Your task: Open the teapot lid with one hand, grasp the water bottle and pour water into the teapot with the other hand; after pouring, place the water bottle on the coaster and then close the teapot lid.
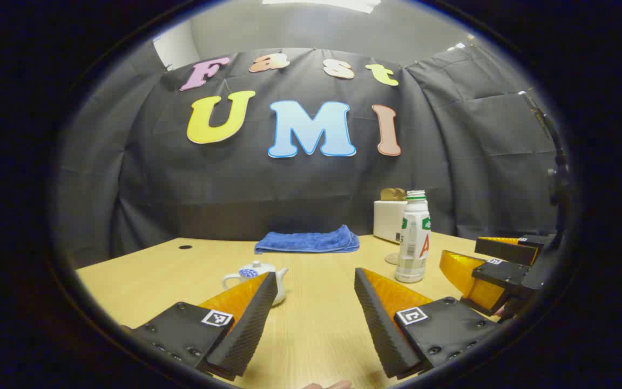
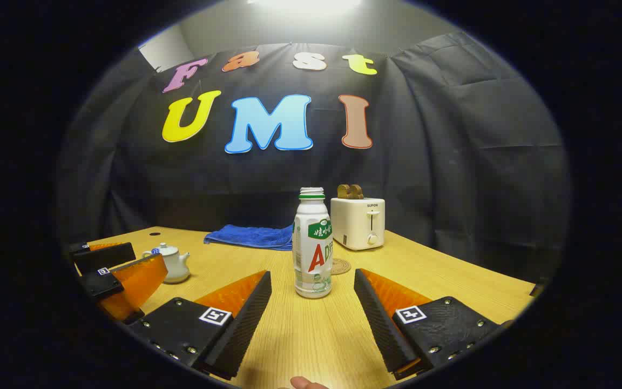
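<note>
A small white teapot (image 1: 254,274) with a blue pattern stands on the wooden table, lid on, just beyond my left gripper (image 1: 315,289), which is open and empty. The teapot (image 2: 173,262) also shows at the left in the right gripper view. An uncapped white water bottle (image 2: 312,248) with a green and red label stands upright straight ahead of my right gripper (image 2: 312,292), which is open and a short way from it. A round woven coaster (image 2: 340,266) lies just behind the bottle. The bottle (image 1: 413,237) and the right gripper (image 1: 497,265) appear at the right in the left gripper view.
A folded blue towel (image 1: 308,240) lies at the table's back. A white toaster (image 2: 358,221) holding toast stands at the back right. A small dark hole (image 1: 185,247) marks the table's far left. The other gripper's fingers (image 2: 127,275) sit beside the teapot.
</note>
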Available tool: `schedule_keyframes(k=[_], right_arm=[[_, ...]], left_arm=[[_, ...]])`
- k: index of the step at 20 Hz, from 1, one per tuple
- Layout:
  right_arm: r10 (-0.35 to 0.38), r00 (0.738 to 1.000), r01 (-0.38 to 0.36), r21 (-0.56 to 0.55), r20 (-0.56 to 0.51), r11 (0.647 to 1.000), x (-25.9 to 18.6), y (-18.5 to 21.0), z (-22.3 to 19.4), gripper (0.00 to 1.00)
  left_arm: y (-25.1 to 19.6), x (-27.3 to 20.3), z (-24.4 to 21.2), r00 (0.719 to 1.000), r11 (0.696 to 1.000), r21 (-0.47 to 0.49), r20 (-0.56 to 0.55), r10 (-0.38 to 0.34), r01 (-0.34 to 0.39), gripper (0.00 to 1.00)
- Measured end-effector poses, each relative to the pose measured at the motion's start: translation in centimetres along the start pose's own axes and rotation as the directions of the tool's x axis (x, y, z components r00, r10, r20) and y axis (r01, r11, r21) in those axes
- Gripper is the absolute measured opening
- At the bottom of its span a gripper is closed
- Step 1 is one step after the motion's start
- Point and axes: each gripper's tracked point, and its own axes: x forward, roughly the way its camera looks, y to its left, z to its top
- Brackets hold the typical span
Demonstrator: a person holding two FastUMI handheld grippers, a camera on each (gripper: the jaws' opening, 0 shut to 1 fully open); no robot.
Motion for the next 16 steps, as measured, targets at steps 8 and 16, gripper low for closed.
schedule_keyframes(k=[8, 16], right_arm=[[0.025, 1.000, -0.025, -0.004, -0.003, 1.000, 0.0, 0.4, 0.0, 0.95], [0.025, 1.000, -0.025, -0.004, -0.001, 1.000, 0.1, 0.3, -0.1, 0.95]], left_arm=[[0.3, 0.2, 0.0, 1.000, 1.000, -0.002, -0.003, 0.021, -0.021, 0.99], [1.9, 0.5, -0.5, 1.000, 1.000, -0.001, -0.002, 0.026, -0.026, 1.00]])
